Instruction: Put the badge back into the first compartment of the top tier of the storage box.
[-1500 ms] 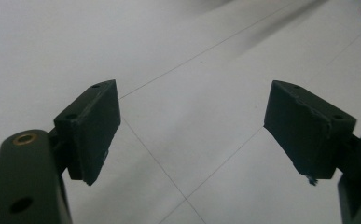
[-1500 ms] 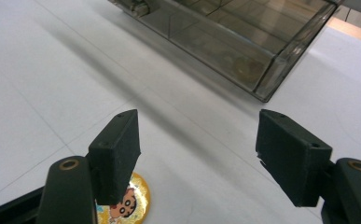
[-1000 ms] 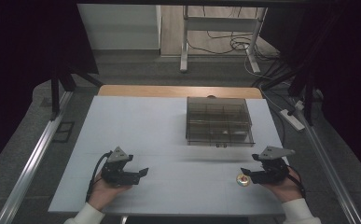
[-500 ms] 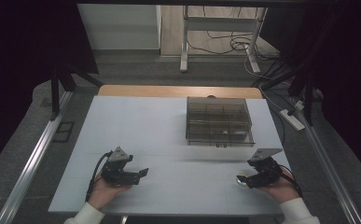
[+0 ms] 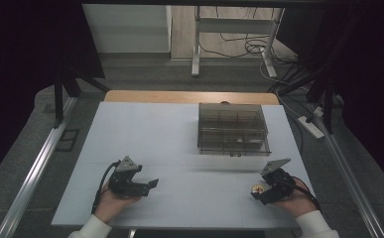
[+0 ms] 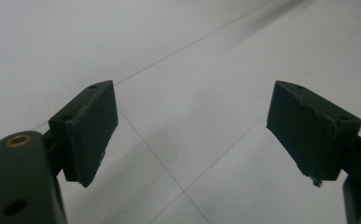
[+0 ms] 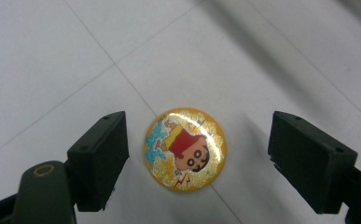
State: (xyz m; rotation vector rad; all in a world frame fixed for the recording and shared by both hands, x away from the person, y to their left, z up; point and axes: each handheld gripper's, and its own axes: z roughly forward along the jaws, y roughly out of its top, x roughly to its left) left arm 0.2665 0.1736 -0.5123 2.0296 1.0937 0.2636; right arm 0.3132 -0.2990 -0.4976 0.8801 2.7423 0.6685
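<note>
A round yellow badge (image 7: 185,149) with a cartoon child in red lies flat on the white table (image 5: 155,134), near its front right corner (image 5: 257,188). My right gripper (image 7: 197,137) is low over it with one jaw on each side; neither pad touches it. Those jaws have just been opening, and the badge lies loose between them. In the high view the right gripper (image 5: 259,192) points left from a person's hand. My left gripper (image 5: 151,184) rests at the front left, open (image 6: 192,116), with bare table between its jaws.
A smoky clear box (image 5: 233,130) with several compartments stands at the back right of the table. A wooden strip (image 5: 189,96) runs along the far edge. Metal rails flank both sides, and cables lie on the floor beyond.
The right gripper has shifted slightly toward the near edge and tilted over the badge. The left gripper has stayed put.
</note>
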